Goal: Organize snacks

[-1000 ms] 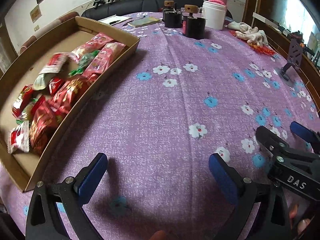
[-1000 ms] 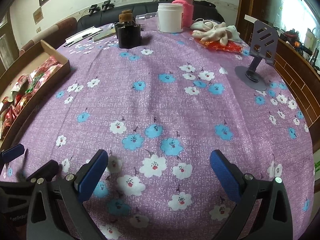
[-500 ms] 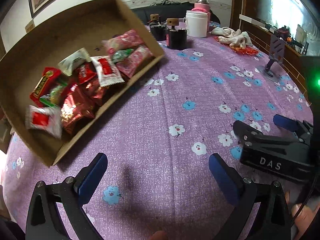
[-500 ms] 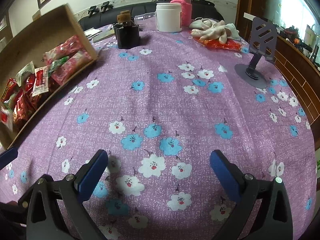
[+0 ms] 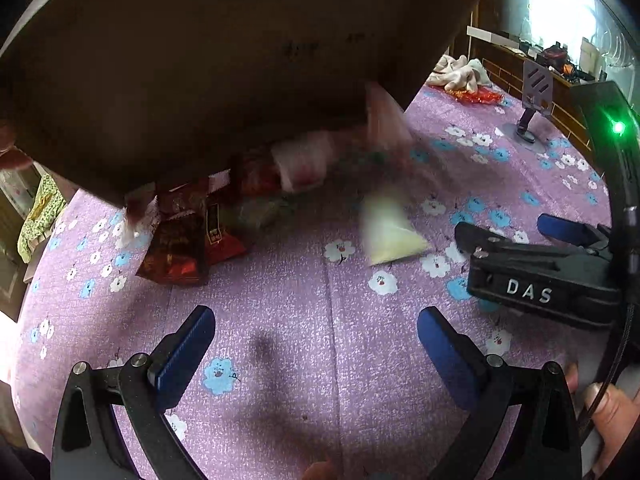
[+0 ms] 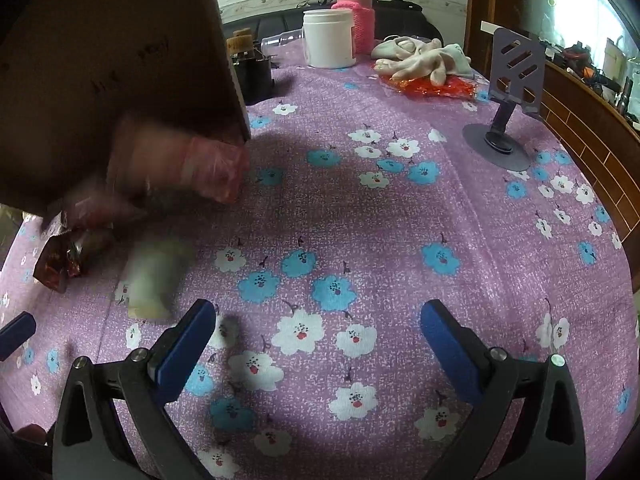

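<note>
Both my left gripper (image 5: 316,344) and right gripper (image 6: 316,340) are wide apart, holding nothing. Past them, blurry snacks (image 5: 180,248) lie on the purple cloth (image 6: 360,208) under the tipped-up box (image 5: 224,64).

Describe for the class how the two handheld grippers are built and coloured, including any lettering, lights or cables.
The left gripper and right gripper both have black frames, silver pivot bolts and blue-padded fingers. In the left view, the right gripper's body carries white "DAS" lettering, a green light and a black cable.
</note>
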The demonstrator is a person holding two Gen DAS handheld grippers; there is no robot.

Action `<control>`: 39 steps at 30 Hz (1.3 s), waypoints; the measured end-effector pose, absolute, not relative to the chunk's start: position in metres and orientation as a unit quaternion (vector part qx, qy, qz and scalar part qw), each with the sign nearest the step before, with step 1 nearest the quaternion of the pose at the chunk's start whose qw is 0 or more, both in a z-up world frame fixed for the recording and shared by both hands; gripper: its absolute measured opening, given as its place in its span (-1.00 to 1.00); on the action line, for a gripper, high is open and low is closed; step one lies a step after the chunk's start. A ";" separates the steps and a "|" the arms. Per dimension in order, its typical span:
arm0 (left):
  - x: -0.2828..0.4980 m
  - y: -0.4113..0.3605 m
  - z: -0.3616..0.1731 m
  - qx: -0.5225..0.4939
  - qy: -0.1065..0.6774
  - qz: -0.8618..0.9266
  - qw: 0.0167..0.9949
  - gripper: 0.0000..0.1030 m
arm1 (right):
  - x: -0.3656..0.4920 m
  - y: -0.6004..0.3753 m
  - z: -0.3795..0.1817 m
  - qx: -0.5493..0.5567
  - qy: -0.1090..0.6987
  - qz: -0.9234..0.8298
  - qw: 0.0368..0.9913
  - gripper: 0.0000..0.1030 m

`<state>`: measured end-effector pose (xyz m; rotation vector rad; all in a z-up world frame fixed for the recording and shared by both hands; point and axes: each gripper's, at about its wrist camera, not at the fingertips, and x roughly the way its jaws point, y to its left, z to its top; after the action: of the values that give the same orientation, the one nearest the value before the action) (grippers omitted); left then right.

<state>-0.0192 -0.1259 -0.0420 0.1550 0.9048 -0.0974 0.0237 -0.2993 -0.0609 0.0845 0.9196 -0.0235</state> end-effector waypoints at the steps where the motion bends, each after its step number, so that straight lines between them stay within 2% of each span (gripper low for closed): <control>1: -0.020 -0.125 -0.043 0.074 0.439 -0.047 0.894 0.98 | 0.024 -0.299 -0.061 0.041 0.444 -0.012 0.895 0.98; 13: -0.018 -0.116 -0.053 0.071 0.454 -0.032 0.888 0.98 | 0.024 -0.300 -0.062 0.041 0.445 -0.013 0.895 0.98; 27: 0.002 -0.053 -0.046 -0.018 0.478 -0.002 0.878 0.98 | 0.026 -0.295 -0.063 0.024 0.452 -0.020 0.891 0.98; 39: 0.012 -0.026 -0.037 -0.042 0.474 -0.001 0.880 0.98 | 0.028 -0.294 -0.064 0.018 0.455 -0.022 0.890 0.98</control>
<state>0.0120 -0.0259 -0.0368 -0.0877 0.9880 -0.0030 0.0277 -0.2935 -0.0637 0.0382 0.9445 -0.0466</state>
